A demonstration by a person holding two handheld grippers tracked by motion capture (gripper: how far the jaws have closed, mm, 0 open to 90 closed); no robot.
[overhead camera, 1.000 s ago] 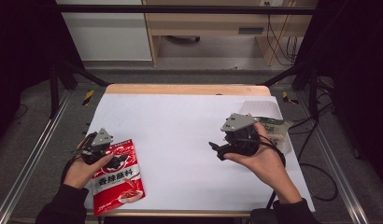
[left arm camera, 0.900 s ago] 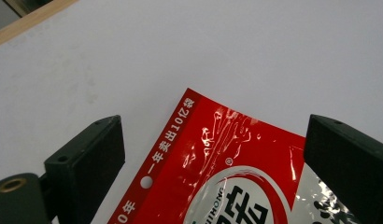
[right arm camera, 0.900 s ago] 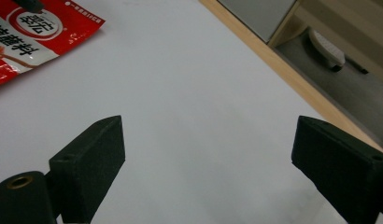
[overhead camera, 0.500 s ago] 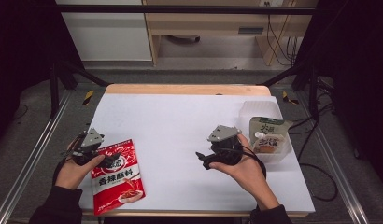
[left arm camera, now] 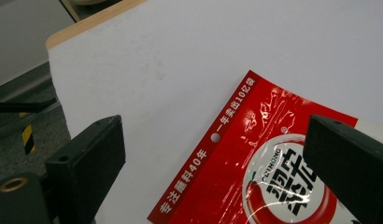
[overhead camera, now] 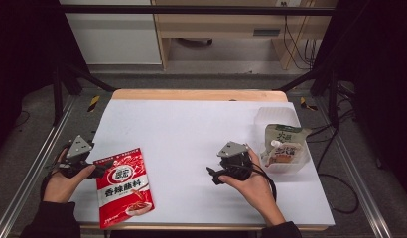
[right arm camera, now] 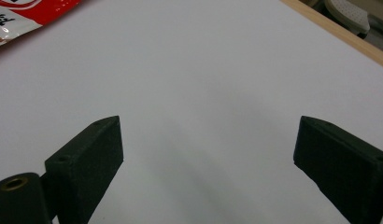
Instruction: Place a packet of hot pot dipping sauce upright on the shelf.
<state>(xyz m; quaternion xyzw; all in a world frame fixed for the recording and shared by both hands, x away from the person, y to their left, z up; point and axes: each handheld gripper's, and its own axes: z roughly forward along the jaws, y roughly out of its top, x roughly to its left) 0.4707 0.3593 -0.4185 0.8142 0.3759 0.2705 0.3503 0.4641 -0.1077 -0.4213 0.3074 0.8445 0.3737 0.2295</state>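
I have my left tool (overhead camera: 100, 170) spread wide, its jaws straddling the top corner of the red sachet (overhead camera: 124, 187) flat on the counter (overhead camera: 191, 134). My right tool (overhead camera: 215, 176) is spread too, over bare surface, the pouch in its clear tub (overhead camera: 283, 144) just behind it. Closing flat risks the slick film sliding out.

Glossy red sachet (overhead camera: 125, 187) with white lettering, white tabletop (overhead camera: 191, 134) edged in pale wood, green-topped pouch (overhead camera: 283, 144), black grippers
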